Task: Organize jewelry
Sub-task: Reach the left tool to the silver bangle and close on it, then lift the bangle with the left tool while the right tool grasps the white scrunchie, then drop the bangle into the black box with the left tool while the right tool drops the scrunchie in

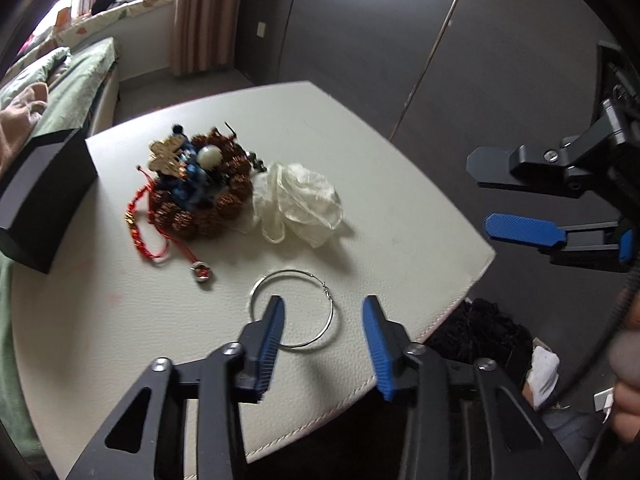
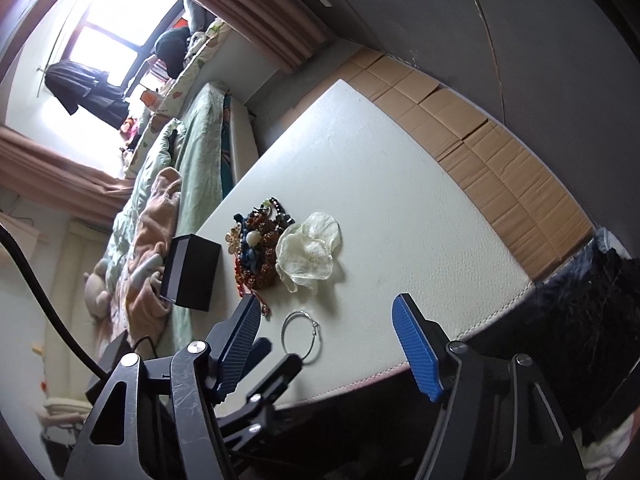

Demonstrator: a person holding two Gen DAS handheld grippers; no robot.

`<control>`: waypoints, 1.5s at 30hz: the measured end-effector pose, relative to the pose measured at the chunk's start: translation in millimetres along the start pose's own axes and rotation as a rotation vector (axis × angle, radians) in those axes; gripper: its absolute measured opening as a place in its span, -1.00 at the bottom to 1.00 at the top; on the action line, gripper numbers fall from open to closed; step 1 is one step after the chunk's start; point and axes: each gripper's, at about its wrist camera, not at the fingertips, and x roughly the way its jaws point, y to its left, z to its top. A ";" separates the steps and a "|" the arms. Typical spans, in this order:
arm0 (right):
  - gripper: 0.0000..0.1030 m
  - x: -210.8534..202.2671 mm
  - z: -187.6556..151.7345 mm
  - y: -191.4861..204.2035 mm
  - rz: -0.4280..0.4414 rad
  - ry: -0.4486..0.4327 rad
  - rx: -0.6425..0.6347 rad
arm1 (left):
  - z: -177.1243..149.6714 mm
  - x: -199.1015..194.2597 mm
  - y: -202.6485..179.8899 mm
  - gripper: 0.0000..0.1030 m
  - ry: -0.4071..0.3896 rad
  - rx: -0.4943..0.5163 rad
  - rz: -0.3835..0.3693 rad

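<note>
A thin silver hoop (image 1: 320, 280) lies on the white table (image 1: 400, 184) near its front edge. My left gripper (image 1: 323, 308) is open just above it, its left finger over the hoop's left side. Behind lies a heap of jewelry (image 1: 200, 184): brown bead bracelets, blue beads, a gold charm, a red cord bracelet (image 1: 140, 220). A cream fabric flower (image 1: 300, 200) lies right of the heap. My right gripper (image 2: 326, 320) is open and empty, off the table's right edge (image 1: 516, 196). The hoop (image 2: 285, 330) also shows in the right wrist view.
A black box (image 1: 44, 196) stands at the table's left edge; it also shows in the right wrist view (image 2: 192, 276). A bed with green bedding (image 2: 192, 152) lies beyond. Flattened cardboard (image 2: 480, 140) runs along the table's far side. Dark clothing (image 1: 480, 332) lies on the floor.
</note>
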 end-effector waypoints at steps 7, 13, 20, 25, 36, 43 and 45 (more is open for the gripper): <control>0.34 14.0 4.1 -6.1 -0.024 0.024 0.029 | -0.5 23.3 -3.7 -0.80 0.044 0.011 0.066; 0.34 30.2 5.9 -7.2 -0.030 0.059 0.036 | 3.3 13.5 11.7 -0.96 0.027 -0.045 0.048; 0.13 49.1 7.5 4.3 -0.028 0.075 0.000 | 18.2 -16.8 28.9 -0.96 -0.046 -0.101 0.025; 0.13 73.0 14.3 21.4 -0.059 0.115 -0.057 | 29.0 -39.0 44.7 -0.96 -0.104 -0.142 0.025; 0.13 120.3 25.0 56.3 -0.180 0.123 -0.191 | 59.1 -89.5 102.6 -0.96 -0.204 -0.249 0.081; -0.89 125.5 26.6 57.8 -0.183 0.127 -0.194 | 90.4 -115.7 150.0 -0.96 -0.239 -0.348 0.078; -0.89 119.4 26.8 59.0 -0.189 0.097 -0.212 | 93.3 -121.9 169.0 -0.96 -0.254 -0.390 0.063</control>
